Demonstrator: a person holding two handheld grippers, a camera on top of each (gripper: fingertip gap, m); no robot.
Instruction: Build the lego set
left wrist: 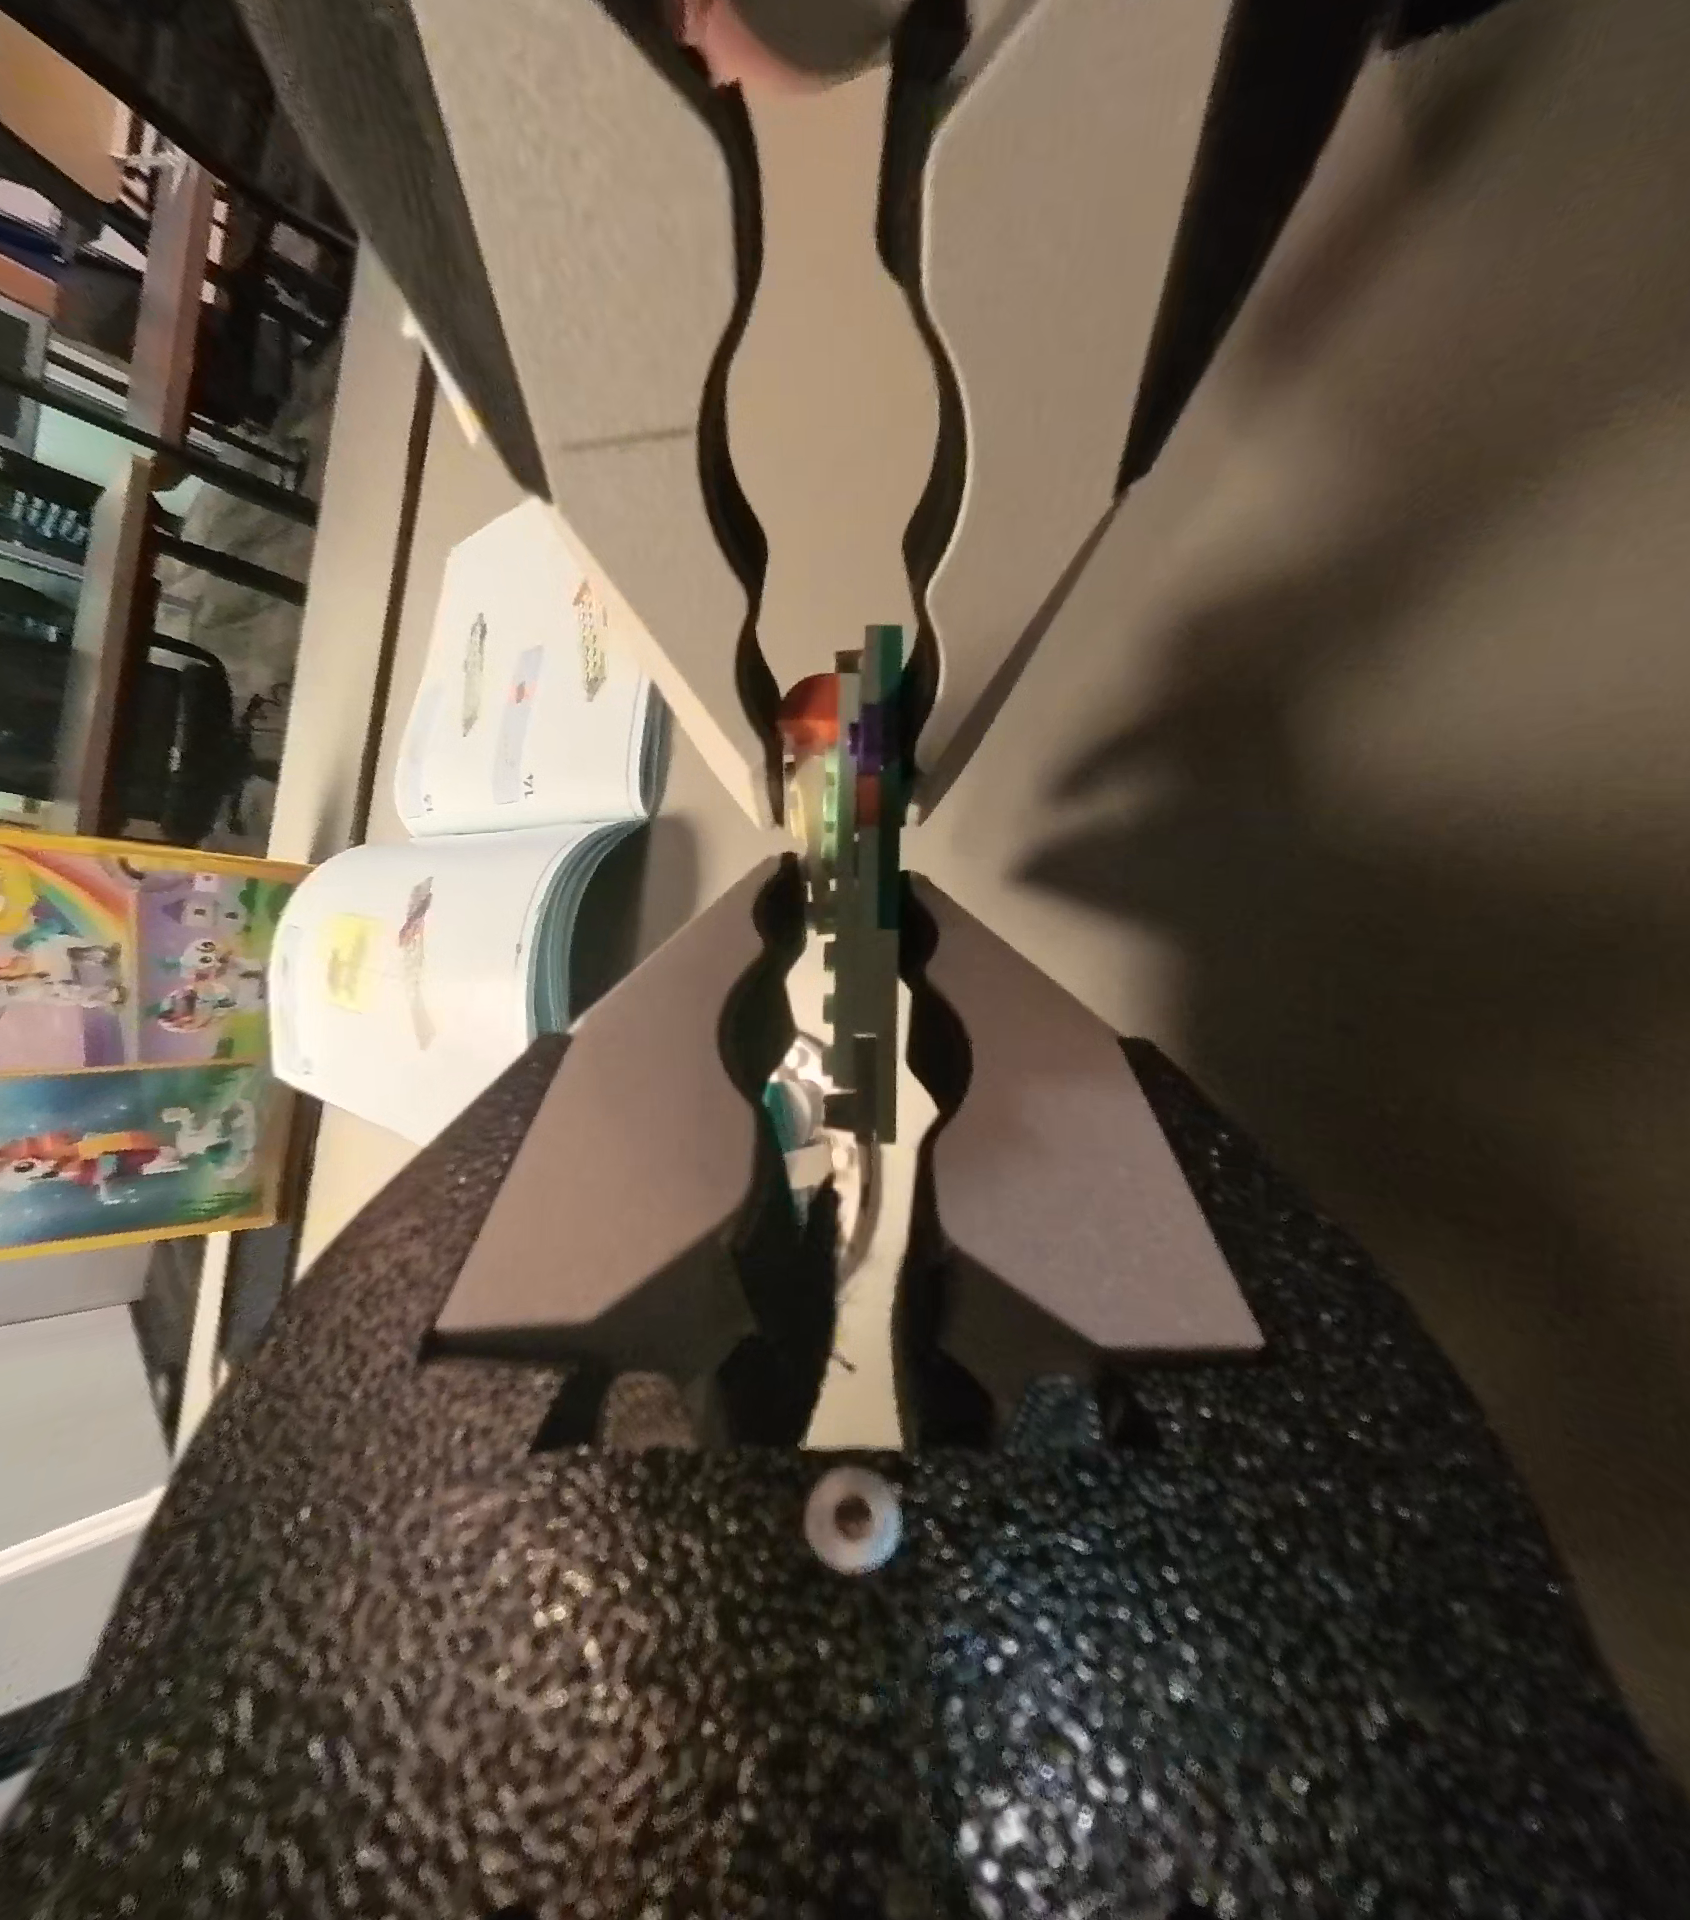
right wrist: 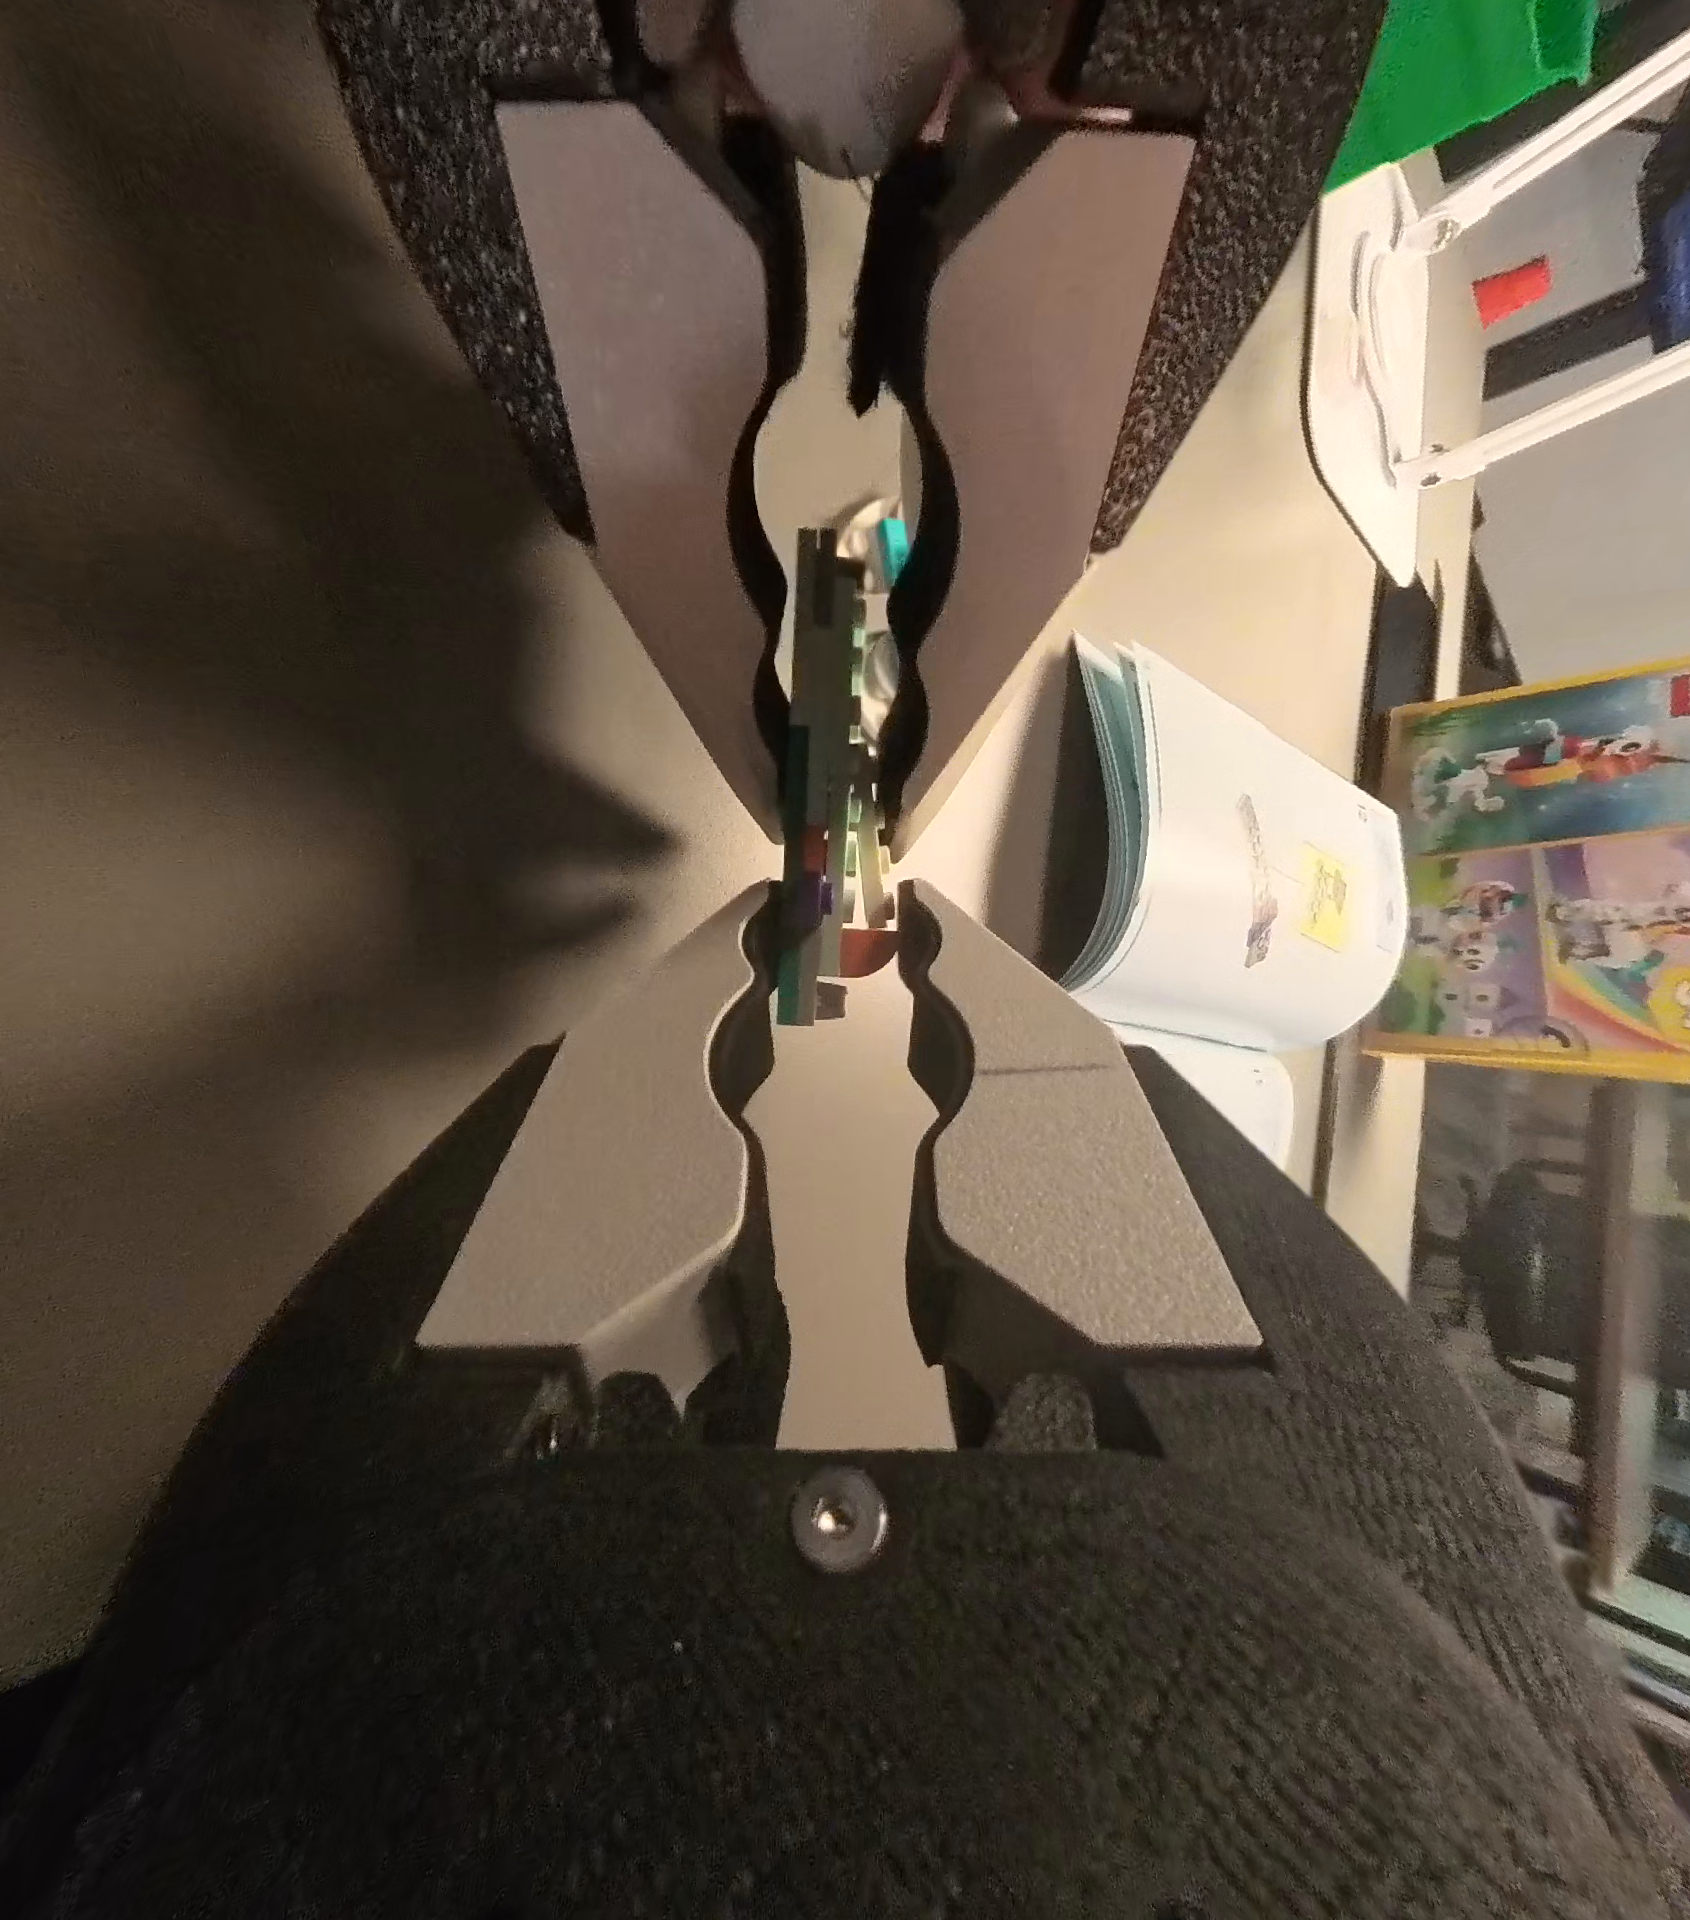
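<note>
A small Lego build (left wrist: 862, 935) on a thin green plate, with a red dome, purple and lime pieces, is held edge-on in the air between two grippers that meet tip to tip. My left gripper (left wrist: 846, 883) comes from the bottom of the left wrist view, jaws shut on the lower part of the plate. My right gripper (left wrist: 846, 800) comes from the top and grips the end with the red dome. In the right wrist view my right gripper (right wrist: 833, 894) is shut on the build (right wrist: 805, 914), and the left gripper (right wrist: 836, 821) holds its far part.
An open instruction booklet (left wrist: 508, 831) lies on the pale table (left wrist: 1340, 727), with the yellow Lego box (left wrist: 82, 1039) standing behind it. Both show in the right wrist view: booklet (right wrist: 1236, 883), box (right wrist: 1568, 862). A white stand (right wrist: 1392, 291) and shelving sit beyond. My two grippers' fingertips are within a few centimetres of each other.
</note>
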